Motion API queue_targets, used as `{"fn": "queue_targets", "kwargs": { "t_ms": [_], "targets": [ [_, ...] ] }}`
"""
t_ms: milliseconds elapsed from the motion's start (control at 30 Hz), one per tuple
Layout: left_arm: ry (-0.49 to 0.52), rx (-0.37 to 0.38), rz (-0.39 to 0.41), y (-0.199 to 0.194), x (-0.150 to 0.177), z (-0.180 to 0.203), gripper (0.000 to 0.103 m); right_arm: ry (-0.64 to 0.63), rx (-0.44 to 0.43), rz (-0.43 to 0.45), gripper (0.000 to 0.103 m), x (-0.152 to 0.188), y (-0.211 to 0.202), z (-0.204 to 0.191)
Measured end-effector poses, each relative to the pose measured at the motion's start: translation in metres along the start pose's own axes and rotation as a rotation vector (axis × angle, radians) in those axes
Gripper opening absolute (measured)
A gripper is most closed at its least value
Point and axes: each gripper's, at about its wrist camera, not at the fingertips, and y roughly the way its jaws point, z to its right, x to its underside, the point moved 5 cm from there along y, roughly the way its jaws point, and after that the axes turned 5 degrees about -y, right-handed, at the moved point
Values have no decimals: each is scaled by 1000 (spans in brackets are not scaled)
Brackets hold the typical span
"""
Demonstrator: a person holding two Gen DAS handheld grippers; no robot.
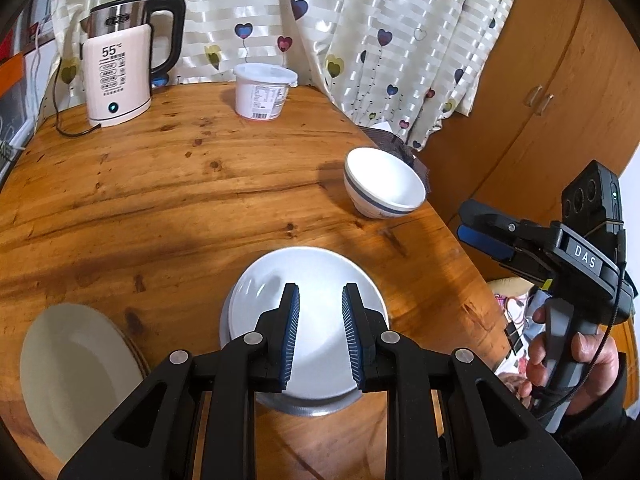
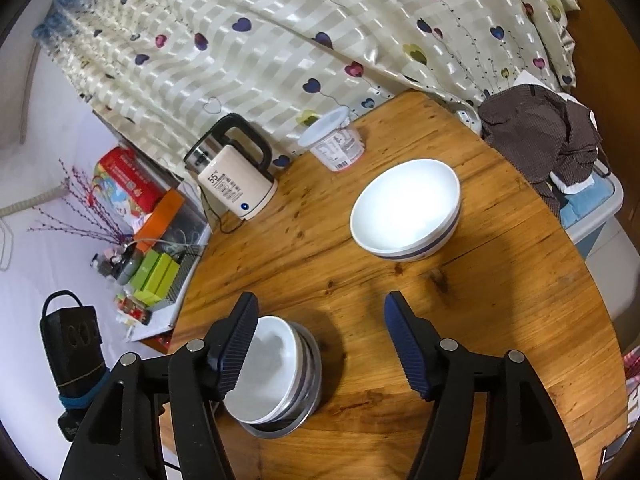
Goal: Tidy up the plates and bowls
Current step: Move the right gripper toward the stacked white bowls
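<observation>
A white bowl (image 1: 312,280) sits nested in a metal bowl (image 1: 312,410) on the round wooden table (image 1: 160,184); the pair also shows in the right wrist view (image 2: 276,364). My left gripper (image 1: 320,296) hovers open and empty just above this stack. A second white bowl with a blue band (image 1: 384,188) stands alone near the table's right edge, also in the right wrist view (image 2: 404,208). A cream plate (image 1: 76,376) lies at the near left. My right gripper (image 2: 320,308) is open and empty, above the table between the stack and the lone bowl.
An electric kettle (image 1: 120,68) with its cord and a lidded white tub (image 1: 262,90) stand at the table's far side by the curtain. A brown cloth (image 2: 540,136) lies beyond the table's edge. Boxes and clutter (image 2: 152,216) sit on a shelf to the left.
</observation>
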Motion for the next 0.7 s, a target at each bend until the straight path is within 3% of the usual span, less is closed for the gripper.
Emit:
{"fn": "queue_targets", "kwargs": {
  "t_ms": [400,700],
  "targets": [
    [28,42,16,11,-26,15,23,11,24,21,67,-12,-1,16],
    [88,49,-48,43,-34,29,23,-14,138,-7,67,-20,2,32]
  ]
}}
